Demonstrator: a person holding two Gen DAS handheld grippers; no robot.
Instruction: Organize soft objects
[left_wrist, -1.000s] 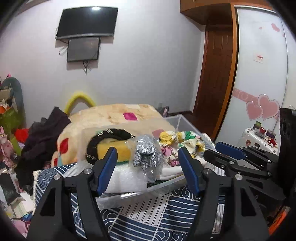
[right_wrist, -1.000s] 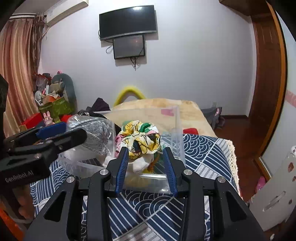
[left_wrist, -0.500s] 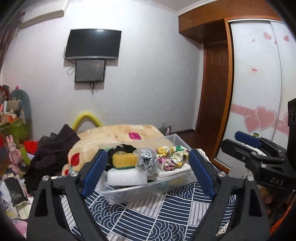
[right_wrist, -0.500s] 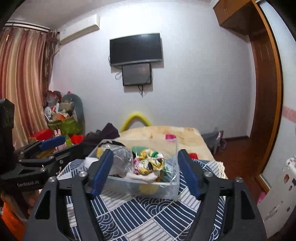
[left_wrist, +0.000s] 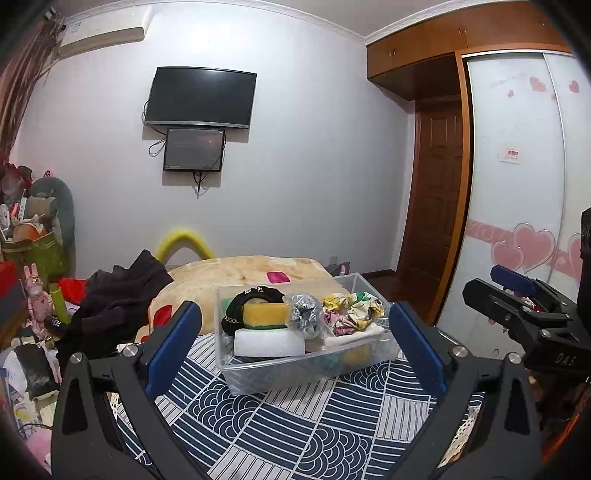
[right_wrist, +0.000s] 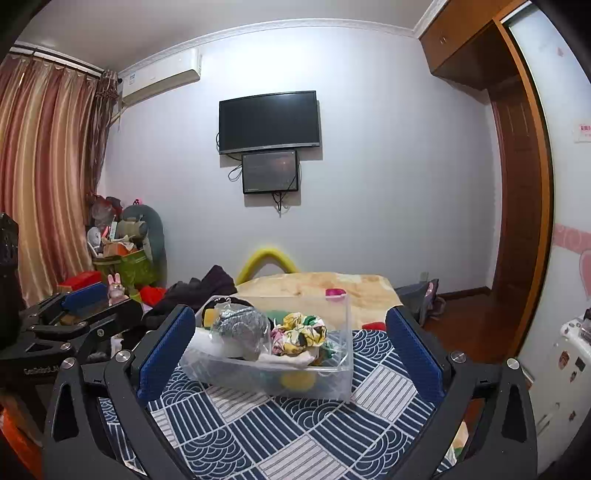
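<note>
A clear plastic bin (left_wrist: 280, 373) (right_wrist: 332, 384) stands on the blue patterned cloth (left_wrist: 295, 424) (right_wrist: 280, 435). It holds a yellow sponge (left_wrist: 266, 315), a white foam block (left_wrist: 269, 343), a bagged silver scrubber (left_wrist: 304, 317) (right_wrist: 242, 326), floral scrunchies (left_wrist: 351, 310) (right_wrist: 299, 332) and a black ring (left_wrist: 255, 293). My left gripper (left_wrist: 293, 332) is open and empty, held back from the bin. My right gripper (right_wrist: 291, 343) is open and empty, also back from it. Each gripper shows at the edge of the other's view: the right (left_wrist: 524, 306), the left (right_wrist: 74, 314).
A bed with a beige blanket (left_wrist: 243, 269) lies behind the bin. Dark clothes (left_wrist: 118, 295) and clutter (left_wrist: 26, 295) pile at the left. A wardrobe with sliding doors (left_wrist: 517, 184) and a wooden door (left_wrist: 436, 206) stand at the right.
Both grippers have pulled back and up from the bin and opened wider. The bin and its contents look smaller and have stayed in place.
</note>
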